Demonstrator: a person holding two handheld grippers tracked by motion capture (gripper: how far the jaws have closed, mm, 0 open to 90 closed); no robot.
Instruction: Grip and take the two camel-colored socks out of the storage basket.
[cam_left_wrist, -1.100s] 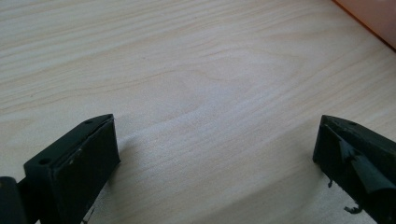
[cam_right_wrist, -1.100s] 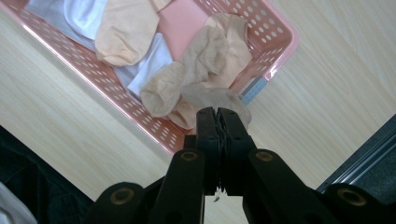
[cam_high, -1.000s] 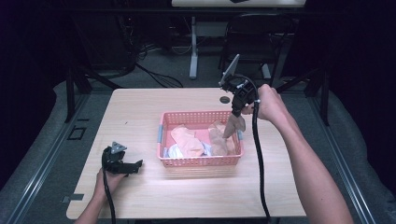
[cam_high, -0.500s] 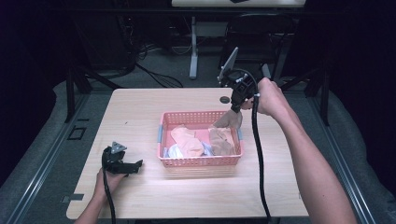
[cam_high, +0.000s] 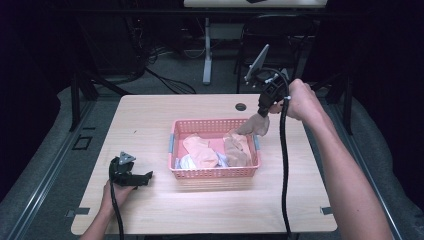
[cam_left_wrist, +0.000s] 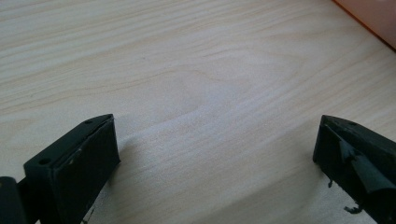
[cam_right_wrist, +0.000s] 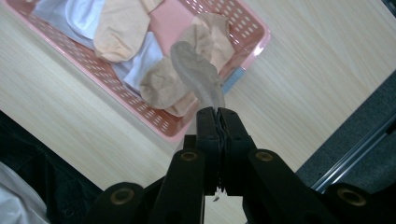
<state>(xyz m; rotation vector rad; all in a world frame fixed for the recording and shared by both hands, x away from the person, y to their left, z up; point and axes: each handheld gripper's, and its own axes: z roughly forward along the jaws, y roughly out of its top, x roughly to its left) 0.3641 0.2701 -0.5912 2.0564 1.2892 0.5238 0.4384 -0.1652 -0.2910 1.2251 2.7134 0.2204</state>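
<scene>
A pink plastic basket (cam_high: 215, 174) sits mid-table with several socks in it: a peach one (cam_high: 200, 150), a tan one (cam_high: 236, 150) and a white one (cam_high: 186, 161). My right gripper (cam_high: 261, 114) hangs over the basket's far right corner, shut on a thin brown sock (cam_high: 254, 126) that dangles from its jaws. In the right gripper view the jaws (cam_right_wrist: 217, 112) pinch the sock's (cam_right_wrist: 196, 74) end above the basket (cam_right_wrist: 154, 119). My left gripper (cam_high: 145, 178) rests on the table left of the basket, open, with bare wood between its jaws (cam_left_wrist: 217, 135).
A round cable hole (cam_high: 241, 106) lies in the tabletop behind the basket. The right gripper's black cable (cam_high: 285, 170) hangs down across the table's right side. A chair and table legs stand on the floor beyond the far edge.
My right gripper has risen and drifted right with the brown sock, lifting it out of the basket. The left gripper has stayed where it was.
</scene>
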